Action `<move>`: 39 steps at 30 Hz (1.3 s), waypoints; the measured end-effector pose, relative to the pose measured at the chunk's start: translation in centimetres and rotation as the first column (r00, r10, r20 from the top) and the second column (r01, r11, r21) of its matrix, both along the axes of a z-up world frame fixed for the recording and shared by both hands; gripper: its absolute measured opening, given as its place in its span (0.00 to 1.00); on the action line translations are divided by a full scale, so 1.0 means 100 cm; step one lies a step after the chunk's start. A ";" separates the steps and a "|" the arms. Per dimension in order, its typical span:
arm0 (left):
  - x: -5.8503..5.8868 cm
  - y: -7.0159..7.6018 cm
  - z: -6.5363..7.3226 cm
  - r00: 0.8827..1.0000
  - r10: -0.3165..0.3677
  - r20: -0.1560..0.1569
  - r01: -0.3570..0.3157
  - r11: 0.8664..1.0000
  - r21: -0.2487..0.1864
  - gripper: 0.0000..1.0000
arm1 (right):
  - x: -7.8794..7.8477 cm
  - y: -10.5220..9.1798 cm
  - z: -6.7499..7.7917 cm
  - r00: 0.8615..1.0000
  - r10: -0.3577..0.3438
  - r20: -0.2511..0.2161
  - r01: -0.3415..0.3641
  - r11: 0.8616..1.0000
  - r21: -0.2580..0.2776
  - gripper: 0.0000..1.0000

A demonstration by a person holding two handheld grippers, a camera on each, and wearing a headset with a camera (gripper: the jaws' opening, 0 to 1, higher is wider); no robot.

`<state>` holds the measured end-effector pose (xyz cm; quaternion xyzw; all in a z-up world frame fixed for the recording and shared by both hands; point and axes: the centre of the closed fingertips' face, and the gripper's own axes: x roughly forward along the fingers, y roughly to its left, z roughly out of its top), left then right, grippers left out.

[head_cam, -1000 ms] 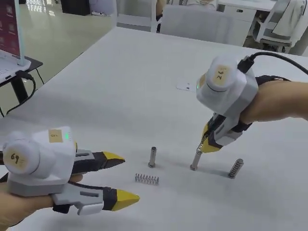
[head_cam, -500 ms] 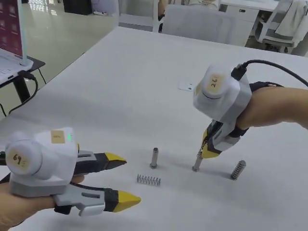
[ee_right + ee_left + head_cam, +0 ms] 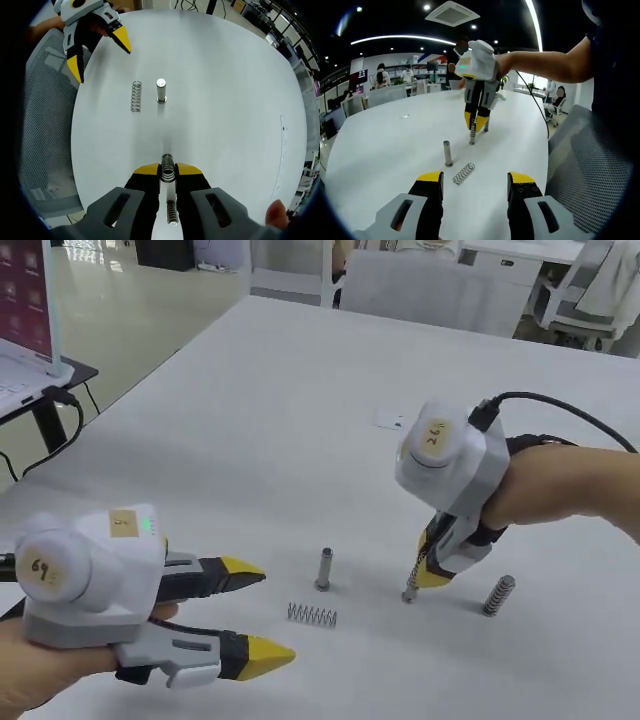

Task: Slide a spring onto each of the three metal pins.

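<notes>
The right gripper [image 3: 432,568] had its jaws pinched shut on a spring [image 3: 168,172], which looked threaded over the top of the middle pin [image 3: 409,592]. Let go at a tilt, the spring could have snagged on the pin's head or jumped off. Too hard a push might have toppled the pin. The left gripper [image 3: 262,612] hung wide open, holding nothing. A bare pin [image 3: 324,568] stood at nine o'clock of the middle one, with a loose spring [image 3: 312,615] lying at its six o'clock. At three o'clock, the third pin [image 3: 497,595] was already sleeved.
</notes>
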<state>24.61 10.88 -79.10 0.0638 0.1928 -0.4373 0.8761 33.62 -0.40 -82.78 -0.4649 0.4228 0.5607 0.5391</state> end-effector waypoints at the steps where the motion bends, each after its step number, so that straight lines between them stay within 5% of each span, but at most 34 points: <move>1: 0.000 0.000 0.000 1.000 -0.001 0.000 0.001 1.000 0.000 0.46 | 0.000 0.000 -0.001 1.000 -0.002 -0.001 0.002 1.000 -0.001 0.09; 39: 0.002 0.001 0.000 1.000 0.007 0.001 -0.007 1.000 -0.002 0.45 | -0.001 0.003 -0.020 1.000 -0.024 -0.004 0.024 1.000 -0.005 0.14</move>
